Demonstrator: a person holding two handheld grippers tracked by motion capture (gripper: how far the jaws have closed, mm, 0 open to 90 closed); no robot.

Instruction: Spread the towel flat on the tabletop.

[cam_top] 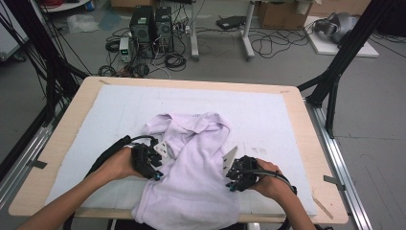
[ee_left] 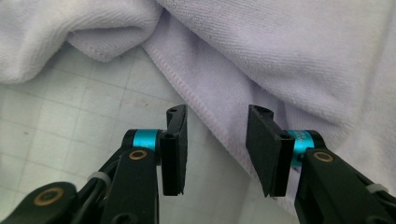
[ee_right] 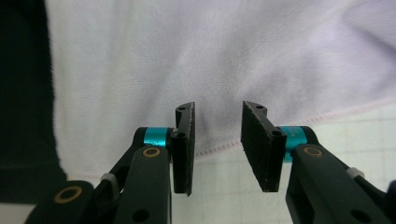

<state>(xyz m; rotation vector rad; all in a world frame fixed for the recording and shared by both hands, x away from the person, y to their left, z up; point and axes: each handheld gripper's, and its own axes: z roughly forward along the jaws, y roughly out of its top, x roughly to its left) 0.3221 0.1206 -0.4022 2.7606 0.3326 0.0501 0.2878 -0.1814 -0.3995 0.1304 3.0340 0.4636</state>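
A pale lilac collared shirt [cam_top: 196, 163] lies crumpled on the white gridded mat [cam_top: 268, 115], collar toward the far side and its lower part hanging over the table's front edge. My left gripper [cam_top: 158, 165] is at the shirt's left edge. In the left gripper view the stitched hem of the shirt [ee_left: 280, 56] runs slantwise through the gap of the left gripper [ee_left: 217, 149], whose jaws stand apart without pressing on it. My right gripper [cam_top: 231, 179] is at the shirt's right edge. There the shirt [ee_right: 187, 60] and its hem lie in the gap of the right gripper [ee_right: 217, 149], jaws apart.
The mat covers a wooden table [cam_top: 306, 139] with a bare rim all around. Black frame posts [cam_top: 335, 72] stand at the table's left and right. Computer towers [cam_top: 151, 26] and cables sit on the floor beyond the far edge.
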